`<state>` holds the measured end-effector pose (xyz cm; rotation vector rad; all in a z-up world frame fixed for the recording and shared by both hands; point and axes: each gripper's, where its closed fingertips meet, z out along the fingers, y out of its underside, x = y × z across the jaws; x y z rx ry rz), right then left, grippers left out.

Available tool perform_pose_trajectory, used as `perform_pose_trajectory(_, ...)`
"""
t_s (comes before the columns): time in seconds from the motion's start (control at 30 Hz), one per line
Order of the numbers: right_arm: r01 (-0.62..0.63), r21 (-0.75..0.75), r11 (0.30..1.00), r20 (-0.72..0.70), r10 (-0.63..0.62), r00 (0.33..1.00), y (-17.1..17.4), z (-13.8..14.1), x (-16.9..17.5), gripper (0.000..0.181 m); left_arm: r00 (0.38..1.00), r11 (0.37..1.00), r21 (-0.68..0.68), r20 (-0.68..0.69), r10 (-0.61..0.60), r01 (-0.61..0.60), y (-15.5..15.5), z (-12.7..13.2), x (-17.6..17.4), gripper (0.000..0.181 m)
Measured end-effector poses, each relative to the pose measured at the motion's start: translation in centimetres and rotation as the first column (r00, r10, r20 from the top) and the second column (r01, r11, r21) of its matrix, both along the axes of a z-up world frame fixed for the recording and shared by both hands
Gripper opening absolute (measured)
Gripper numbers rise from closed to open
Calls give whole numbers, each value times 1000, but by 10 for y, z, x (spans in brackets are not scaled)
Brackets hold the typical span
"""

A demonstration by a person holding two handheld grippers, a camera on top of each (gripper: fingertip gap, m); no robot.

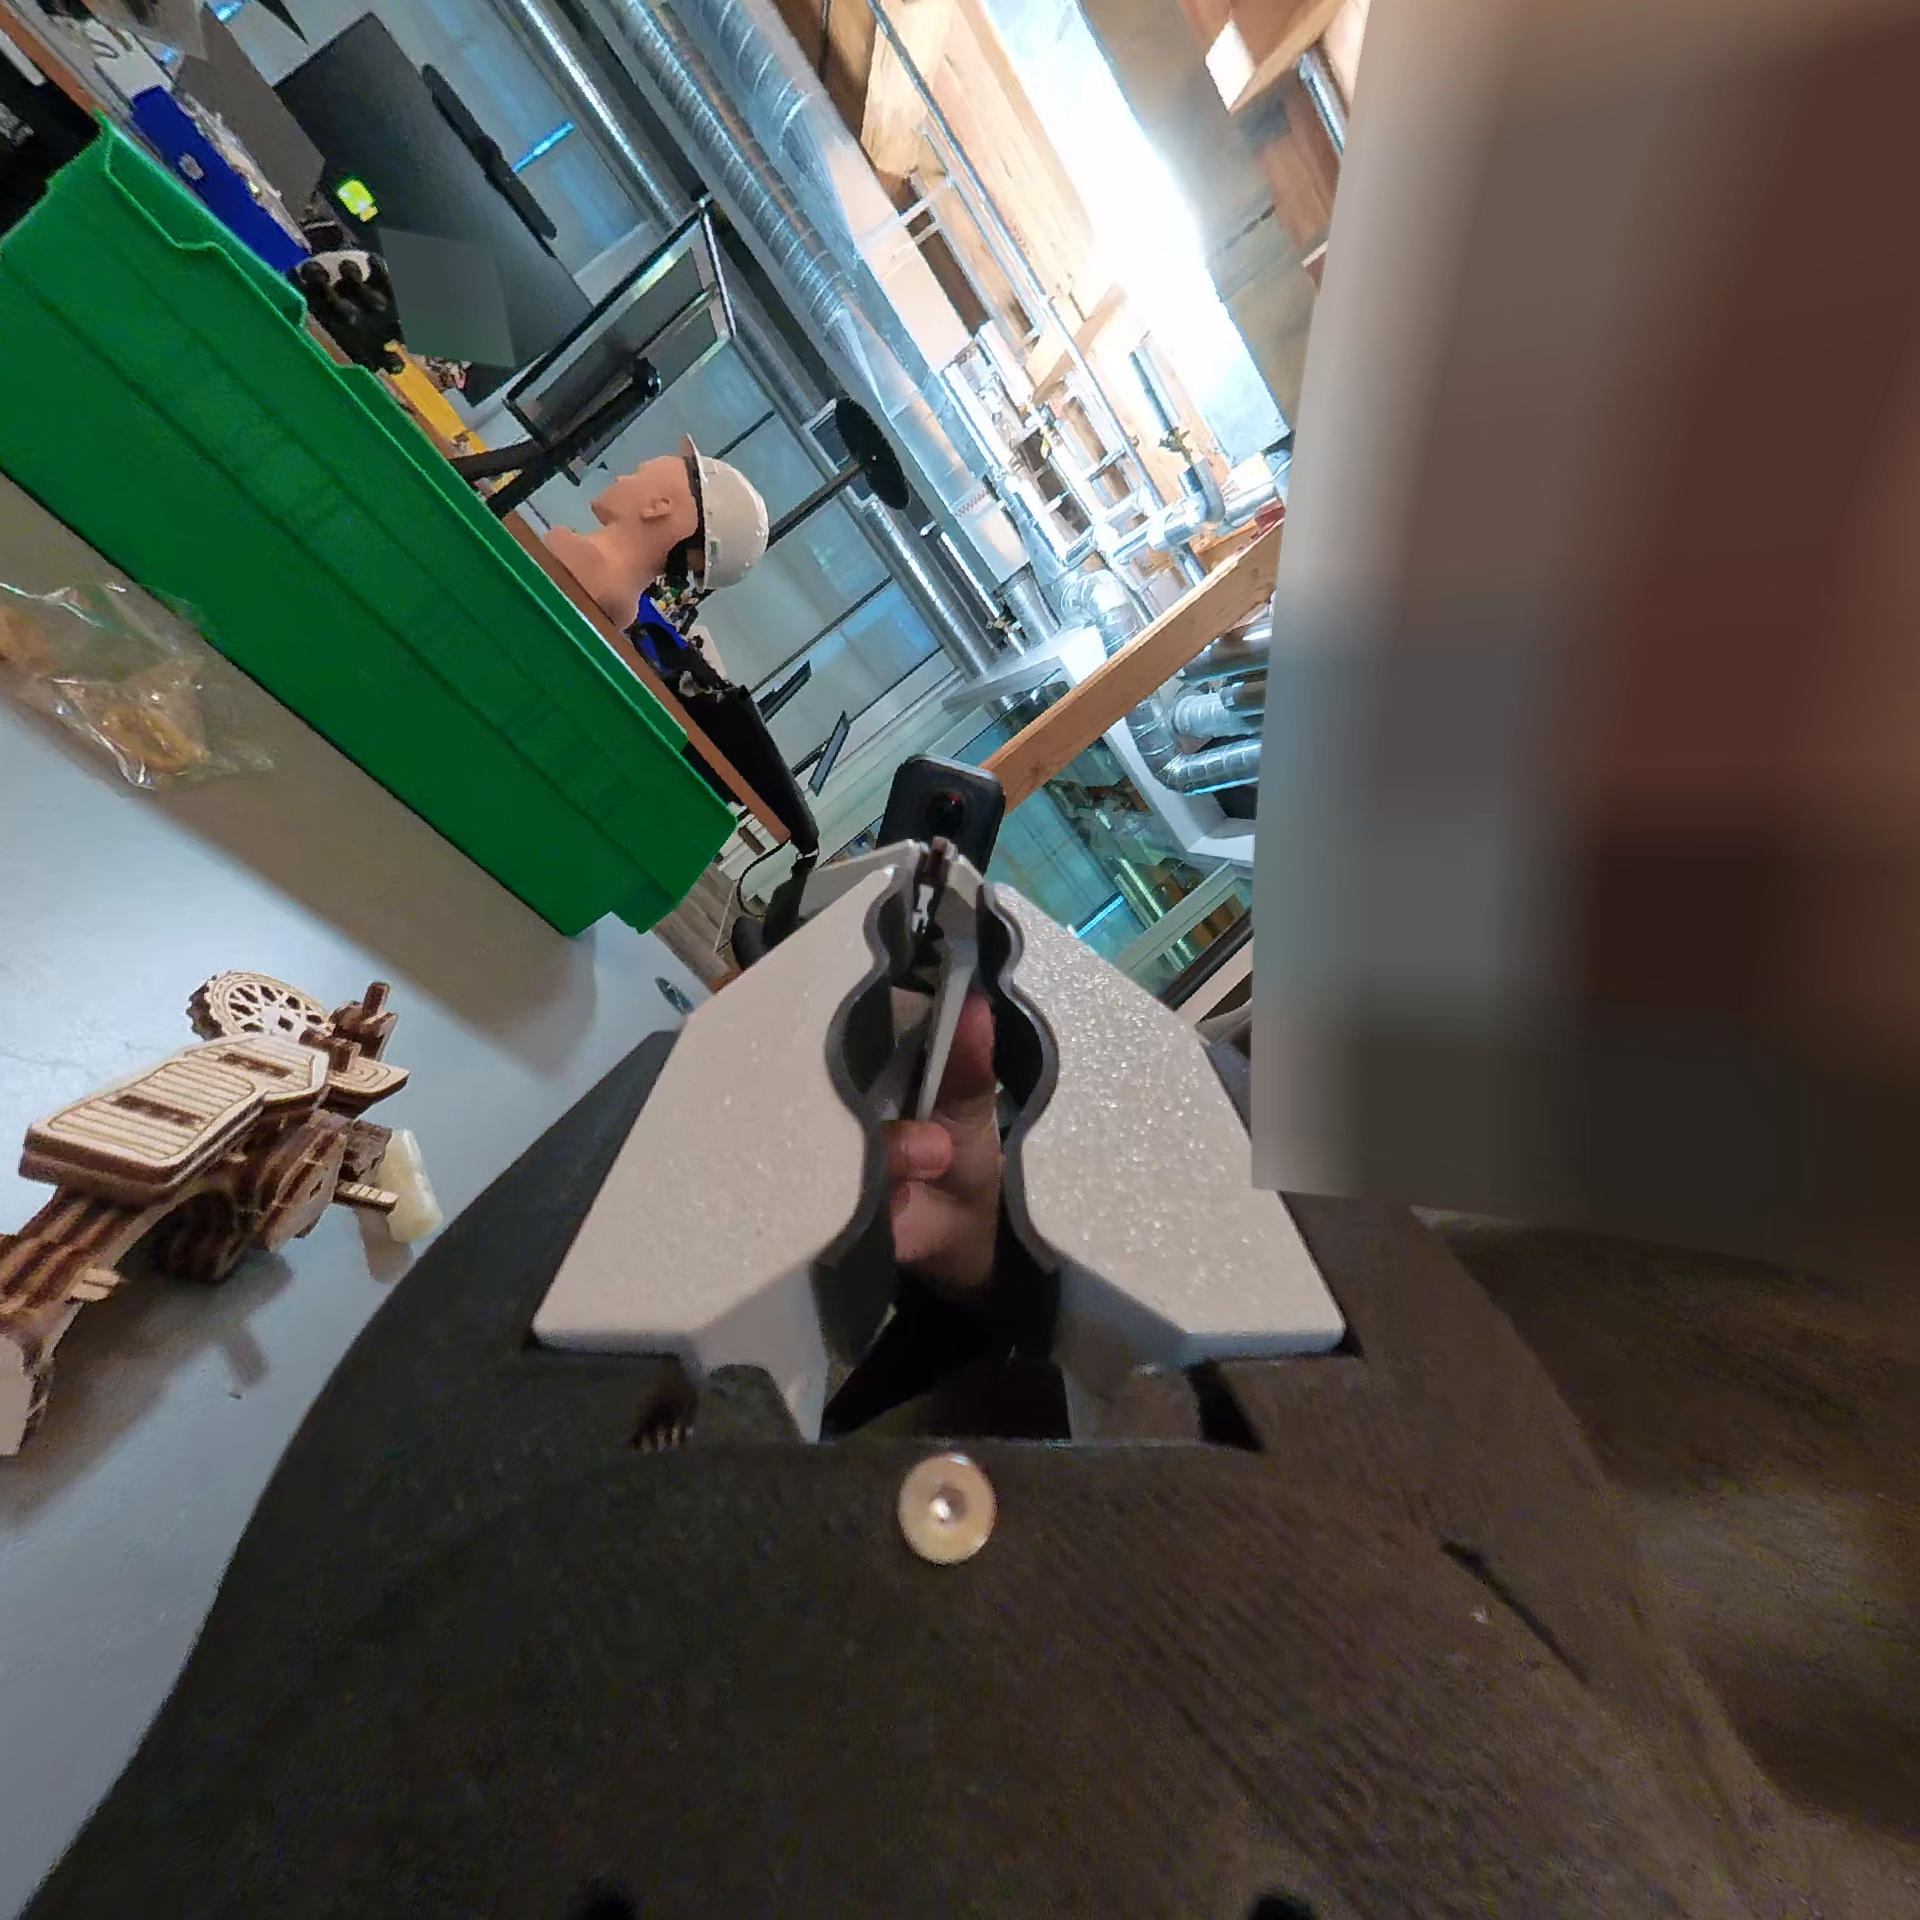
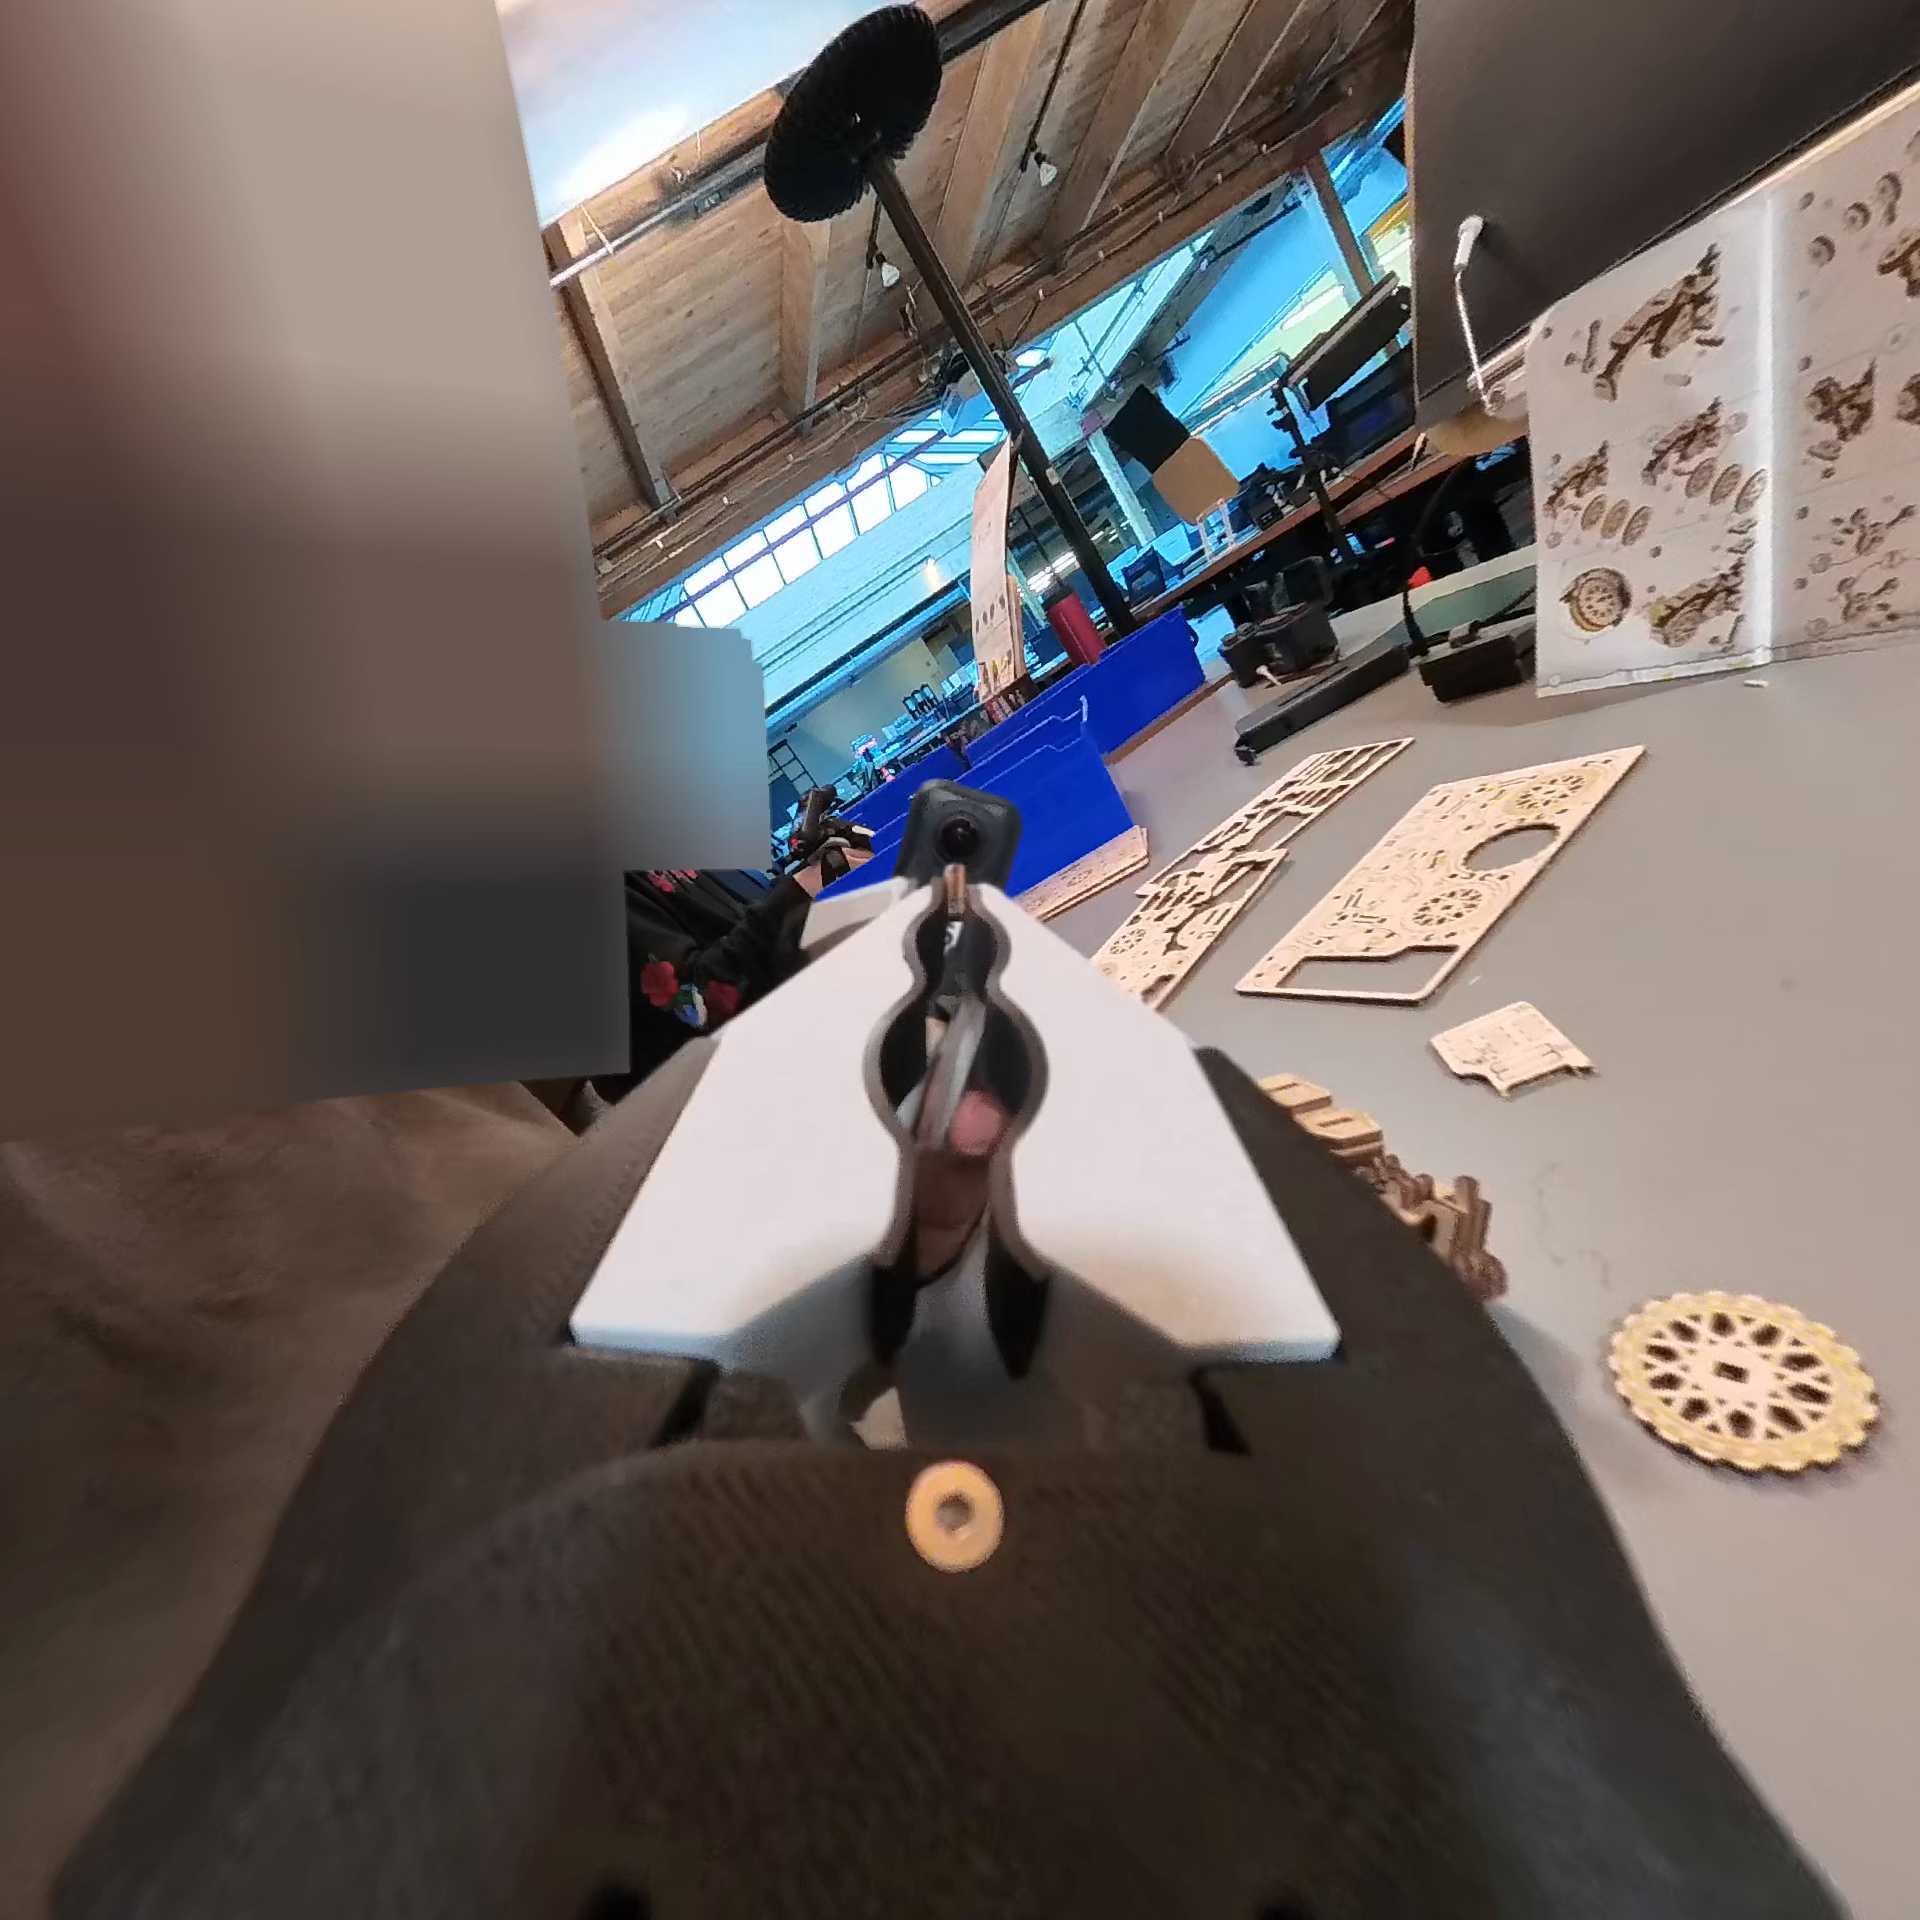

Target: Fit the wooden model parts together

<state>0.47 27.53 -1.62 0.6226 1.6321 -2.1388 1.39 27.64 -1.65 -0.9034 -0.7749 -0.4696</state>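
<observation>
Room: workshop with a timber ceiling, silver ducts and a grey table (image 2: 1714,1091) as the work surface.
Left gripper (image 1: 928,862): raised off the table, grey fingers closed tip to tip on a small dark piece too tiny to make out; the other gripper's camera sits just beyond the tips.
Right gripper (image 2: 954,891): also lifted, fingers pinched together on a thin pin-like bit (I cannot tell what it is).
Wooden model (image 1: 197,1132): part-built vehicle lying on the table, left of the left gripper and apart from it, with a pale plastic block (image 1: 410,1184) touching its side.
Green bin (image 1: 343,582): behind the wooden model, far side of the table.
Plastic bag (image 1: 114,675): clear, holding small parts, between the green bin and the wooden model.
Wooden wheel (image 2: 1743,1382): flat on the table, right of the right gripper.
Cut-out sheets (image 2: 1444,883): two laser-cut panels lying flat beyond the wooden wheel.
Instruction booklet (image 2: 1704,457): propped upright beyond the sheets.
</observation>
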Motion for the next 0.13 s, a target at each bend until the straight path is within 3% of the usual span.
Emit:
perform_pose_trajectory(0.03,5,12,1000,-15,-5,1000,1,-1,-1,1,1000,1000,-17,-3,-1,1,1,-1,0,12)
perform_pose_trajectory(0.13,46,95,994,-153,-31,988,3,-4,1,1,1000,997,-79,-6,7,-8,3,-5,0,11)
